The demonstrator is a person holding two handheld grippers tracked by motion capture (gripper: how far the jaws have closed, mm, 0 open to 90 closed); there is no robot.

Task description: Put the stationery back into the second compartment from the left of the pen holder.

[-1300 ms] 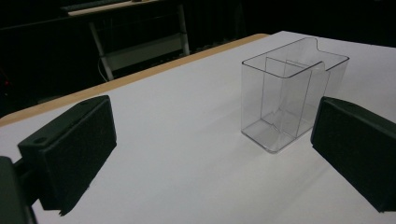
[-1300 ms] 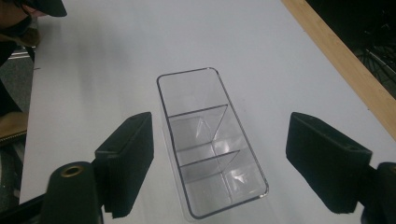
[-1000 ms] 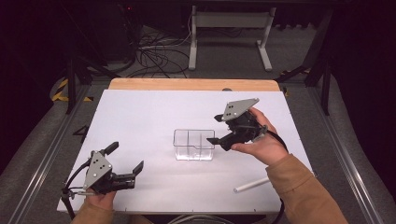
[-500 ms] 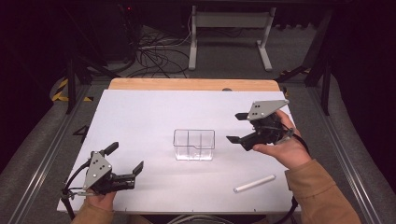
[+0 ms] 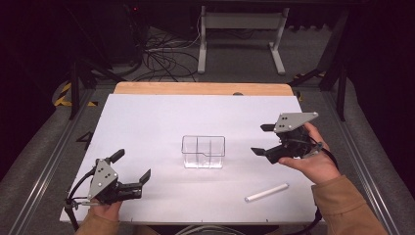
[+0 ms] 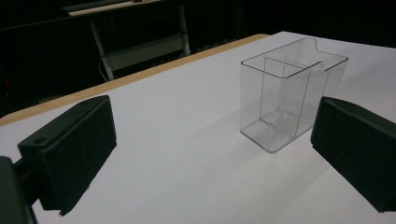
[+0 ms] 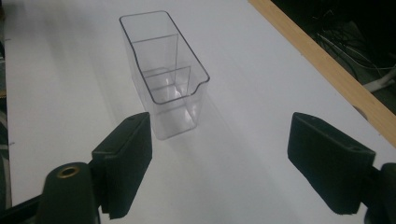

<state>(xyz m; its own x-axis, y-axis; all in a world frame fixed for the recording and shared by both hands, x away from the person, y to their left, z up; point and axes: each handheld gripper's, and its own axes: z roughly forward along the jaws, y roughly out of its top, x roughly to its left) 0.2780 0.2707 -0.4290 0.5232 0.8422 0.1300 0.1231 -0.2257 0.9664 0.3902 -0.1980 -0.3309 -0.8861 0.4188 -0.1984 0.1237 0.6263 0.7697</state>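
A clear plastic box with inner dividers stands upright at the middle of the white table; it looks empty. My right gripper hovers to its right, open, jaws pointing toward the box with nothing between them. My left gripper rests low at the near left corner, open and empty, looking across at the box. A white stick like chalk lies flat on the table near the front right, in front of my right hand.
The table has a wooden far edge. Beyond it are a dark floor with cables and a grey stand's legs. Metal rails run along both sides of the table.
My right gripper has drawn back from the box to the right and toward the near side, still open. The white stick now lies in plain sight. The left gripper has not moved.
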